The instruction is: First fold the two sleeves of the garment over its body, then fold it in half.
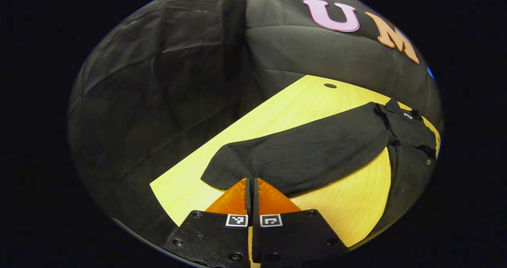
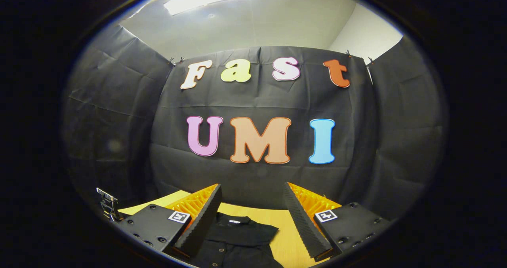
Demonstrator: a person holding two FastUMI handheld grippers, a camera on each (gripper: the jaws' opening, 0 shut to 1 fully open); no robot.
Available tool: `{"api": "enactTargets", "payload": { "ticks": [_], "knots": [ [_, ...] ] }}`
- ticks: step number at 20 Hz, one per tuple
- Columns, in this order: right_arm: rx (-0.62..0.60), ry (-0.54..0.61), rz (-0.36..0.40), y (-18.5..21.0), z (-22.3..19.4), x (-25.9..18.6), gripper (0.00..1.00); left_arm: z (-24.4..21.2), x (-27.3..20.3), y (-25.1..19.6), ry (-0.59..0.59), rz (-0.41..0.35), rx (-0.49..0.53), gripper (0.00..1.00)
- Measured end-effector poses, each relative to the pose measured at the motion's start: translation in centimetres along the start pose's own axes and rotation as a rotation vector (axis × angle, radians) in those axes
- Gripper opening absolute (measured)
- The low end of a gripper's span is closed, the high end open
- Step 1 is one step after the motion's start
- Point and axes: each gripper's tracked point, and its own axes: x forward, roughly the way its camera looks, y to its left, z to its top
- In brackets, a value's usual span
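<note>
garment on the table, one gripper pinched at a sleeve end, the other spread wide

garment (image 1: 317, 149), black and ribbed, lies on a pale wooden table (image 1: 277, 105). in the left gripper view it stretches from the near middle of the board toward the far right edge, where the collar (image 1: 396, 109) and a small label sit. a long dark part, seemingly a sleeve (image 1: 293, 157), runs from that body toward the camera and ends in a rounded edge just in front of the left gripper (image 1: 252, 183). that gripper's two fingers stand pressed together with almost no gap, their tips right at the cloth's near edge; whether any fabric is caught between them cannot be told, since the tips cover the spot. part of the garment hangs over the table's right edge, with a small button visible there. a dark round hole (image 1: 330, 86) shows near the far end of the board.

in the right gripper view the right gripper (image 2: 251, 204) is held above the table with its fingers far apart and nothing between them. below the gap lies the collar end of the garment (image 2: 237, 232), with its label and a row of buttons down the front, flat on the wood (image 2: 285, 216). the gripper's left finger overlaps the cloth's edge in the picture, though contact cannot be judged. a small metal clip (image 2: 107, 204) sits at the far left, beside the table's edge.
</note>
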Motion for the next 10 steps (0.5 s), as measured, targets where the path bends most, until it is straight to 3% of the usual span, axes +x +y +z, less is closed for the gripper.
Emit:
{"api": "enactTargets", "payload": {
  "ticks": [5,8,10],
  "knots": [
    [0.017,0.005,-0.069,-3.4,-0.3,-0.6,0.98,6.7,-1.3,-1.5,-0.094,-0.03,-0.089,0.0],
    [0.054,0.018,-0.094,-5.0,-0.9,-1.3,0.96,12.7,-2.1,-5.8,-0.165,-0.109,-0.081,0.0],
    [0.066,0.022,-0.119,-6.7,-1.4,-1.7,0.98,16.7,-2.9,-10.8,-0.217,-0.201,-0.062,0.0]
  ]
}}
